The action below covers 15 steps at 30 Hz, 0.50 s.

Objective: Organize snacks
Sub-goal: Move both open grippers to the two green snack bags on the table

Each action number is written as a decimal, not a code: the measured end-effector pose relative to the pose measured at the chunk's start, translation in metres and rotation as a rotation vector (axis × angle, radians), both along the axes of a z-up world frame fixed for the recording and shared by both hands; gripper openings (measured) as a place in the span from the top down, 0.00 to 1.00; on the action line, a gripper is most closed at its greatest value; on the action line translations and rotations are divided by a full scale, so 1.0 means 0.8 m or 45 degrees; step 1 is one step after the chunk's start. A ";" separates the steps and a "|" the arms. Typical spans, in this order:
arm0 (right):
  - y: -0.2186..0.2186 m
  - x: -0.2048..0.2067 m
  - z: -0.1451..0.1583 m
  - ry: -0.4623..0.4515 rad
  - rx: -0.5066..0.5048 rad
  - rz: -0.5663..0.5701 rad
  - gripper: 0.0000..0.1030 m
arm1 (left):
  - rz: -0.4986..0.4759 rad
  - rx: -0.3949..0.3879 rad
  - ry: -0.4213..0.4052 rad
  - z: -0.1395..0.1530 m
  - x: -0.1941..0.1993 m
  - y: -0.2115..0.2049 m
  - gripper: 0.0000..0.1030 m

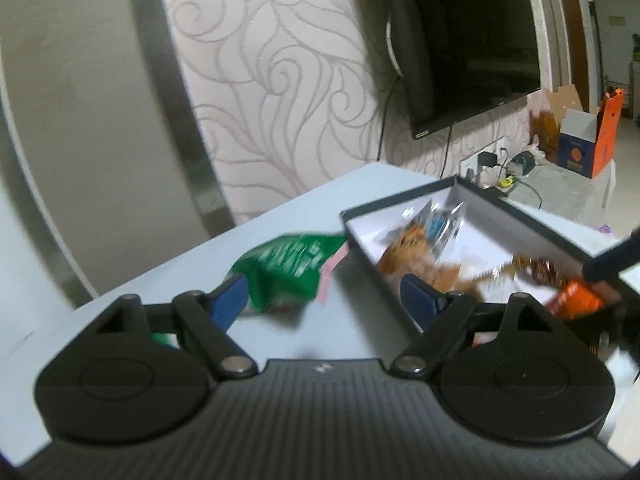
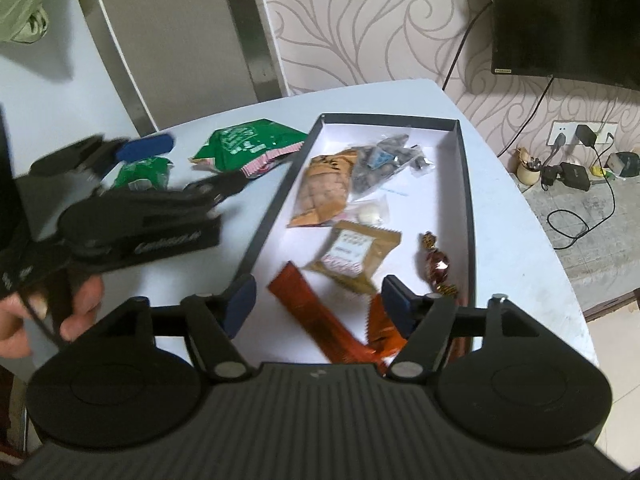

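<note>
Hovering over the near end of the box [image 2: 466, 184], the right tool [image 2: 318, 306] has its blue-padded fingers spread wide with nothing between them; below the gap lie a long orange-red stick pack [image 2: 316, 312] and a crinkled orange wrapper [image 2: 382, 330]. Farther along the white floor of the dark-walled box sit a tan square packet [image 2: 354, 256], a brown foil candy [image 2: 436, 264] off toward the right wall, a small clear bag holding a white ball [image 2: 370, 212], a clear bag of brown biscuits [image 2: 324, 190] and a clear bag of dark round sweets [image 2: 380, 164] nearest the far end. Left of the box, the left tool [image 1: 322, 298] is also wide apart and grips nothing; from its own camera its left finger lies close beside the green snack bag [image 1: 290, 270], though motion blur makes it impossible to tell whether they touch. That green bag rests on the pale desk [image 2: 508, 216] just outside the box's left wall, and in the right wrist view a second, smaller green packet [image 2: 142, 174] lies on the desk beside it, partly hidden by the left tool. A bare hand [image 2: 48, 312] holds the left tool's handle. Beyond the desk stand a swirl-patterned wall [image 1: 288, 80] and a dark television [image 1: 472, 40].
</note>
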State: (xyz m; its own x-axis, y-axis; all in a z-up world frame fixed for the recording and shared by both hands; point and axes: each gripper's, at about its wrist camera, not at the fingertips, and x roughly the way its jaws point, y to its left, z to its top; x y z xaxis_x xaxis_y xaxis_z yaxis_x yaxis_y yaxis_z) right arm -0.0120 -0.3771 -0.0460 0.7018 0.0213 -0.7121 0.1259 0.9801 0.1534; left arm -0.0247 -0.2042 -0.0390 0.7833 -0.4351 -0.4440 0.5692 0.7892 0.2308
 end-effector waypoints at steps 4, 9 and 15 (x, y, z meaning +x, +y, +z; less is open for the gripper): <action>0.018 -0.012 0.003 -0.007 0.011 -0.013 0.24 | 0.094 -0.005 0.006 -0.006 -0.019 0.037 0.18; 0.046 -0.021 0.005 0.008 0.029 0.001 0.23 | 0.341 -0.030 0.017 -0.007 -0.011 0.087 0.18; 0.094 -0.023 0.002 0.030 0.043 0.038 0.23 | 0.624 -0.137 0.220 -0.006 0.053 0.141 0.18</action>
State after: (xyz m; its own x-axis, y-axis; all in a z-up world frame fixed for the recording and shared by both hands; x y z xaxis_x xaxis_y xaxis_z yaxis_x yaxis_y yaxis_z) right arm -0.0300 -0.3023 -0.0447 0.6836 0.0668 -0.7268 0.1003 0.9778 0.1842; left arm 0.0180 -0.0910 -0.0440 0.8257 -0.0868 -0.5574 0.1503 0.9862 0.0690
